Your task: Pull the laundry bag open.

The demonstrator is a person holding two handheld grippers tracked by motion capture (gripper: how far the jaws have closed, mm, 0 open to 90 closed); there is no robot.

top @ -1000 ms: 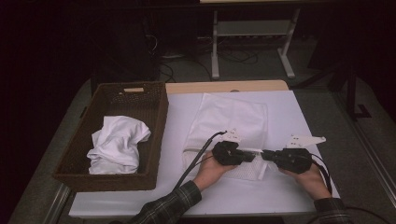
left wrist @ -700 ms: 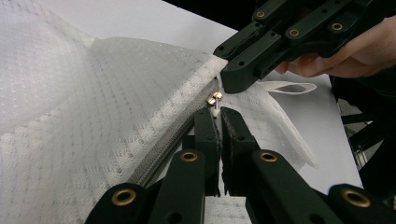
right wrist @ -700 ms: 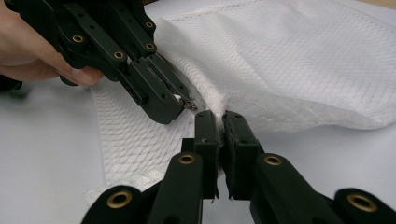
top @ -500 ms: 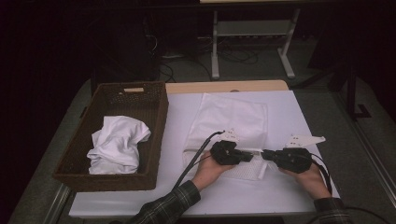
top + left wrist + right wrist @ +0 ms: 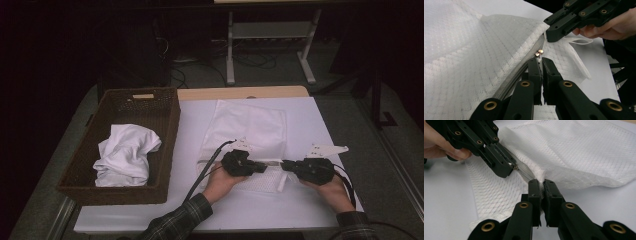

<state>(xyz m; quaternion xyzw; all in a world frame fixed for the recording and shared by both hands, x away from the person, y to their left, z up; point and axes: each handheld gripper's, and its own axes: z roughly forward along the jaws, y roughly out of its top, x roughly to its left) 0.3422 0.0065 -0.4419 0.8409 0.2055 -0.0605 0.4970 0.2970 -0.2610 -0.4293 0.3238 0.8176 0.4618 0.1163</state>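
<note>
High view: brown basket [image 5: 167, 127] at table left, crumpled white cloth [image 5: 125, 155] inside. White mesh bag [image 5: 250, 127] lies flat mid-table, its near edge between the two grippers. Left gripper [image 5: 260, 167] and right gripper [image 5: 286, 166] point at each other, nearly tip to tip, forearms entering from below.

Left gripper view: jaws pinched tight on the zipper pull [image 5: 539, 53] at the bag's [image 5: 474, 55] zipper seam. Right gripper [image 5: 555, 33] sits just beyond, hand behind it.

Right gripper view: jaws clamped narrow on the bag's [image 5: 586, 152] corner, beside the zipper end. Left gripper [image 5: 506, 170] just ahead, angled in from upper left.
</note>
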